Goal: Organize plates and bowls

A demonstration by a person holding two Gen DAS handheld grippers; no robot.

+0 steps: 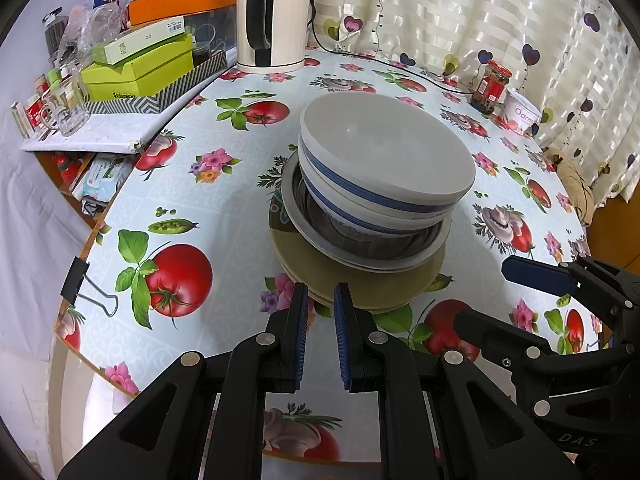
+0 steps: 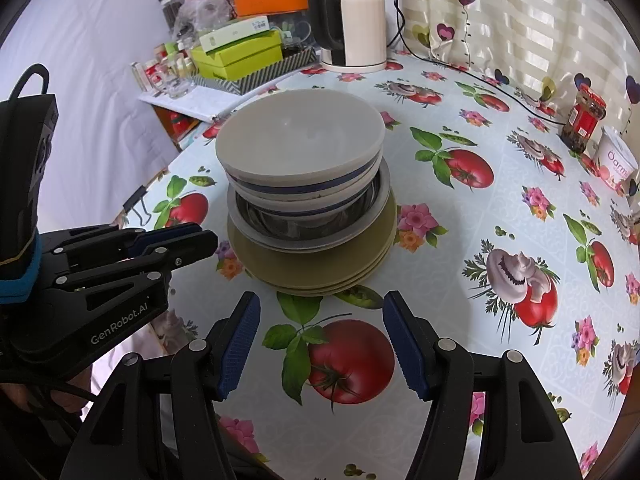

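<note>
two handheld grippers hover side by side over a round table, both tilted down toward a stack of dishes. left gripper (image 1: 321, 300): its blue-padded fingers stand almost closed, a narrow gap between them and nothing in it; the tips sit just in front of the near rim of the lowest plate, though contact cannot be told. right gripper (image 2: 321, 312): its fingers are spread well apart and empty, above a printed tomato, just short of the stack.

beyond the fingertips stands the stack in the middle of the table. at the bottom lie several olive-tan plates (image 1: 360, 280), on them a shiny metal plate (image 1: 360, 246), and on top two nested white bowls (image 1: 384, 152) with blue bands, sitting slightly tilted.

the tablecloth (image 1: 224, 208) is pale blue, printed with tomatoes, mushrooms and flowers, and held at the left edge by a black binder clip (image 1: 76, 276). farther back stand a white kettle (image 1: 272, 28) with a black handle, a red-labelled jar (image 1: 491, 86) and a white tub (image 1: 520, 114) near the heart-patterned curtain (image 1: 500, 20). left of the kettle, green boxes (image 1: 140, 68) sit on a cluttered side shelf.
</note>
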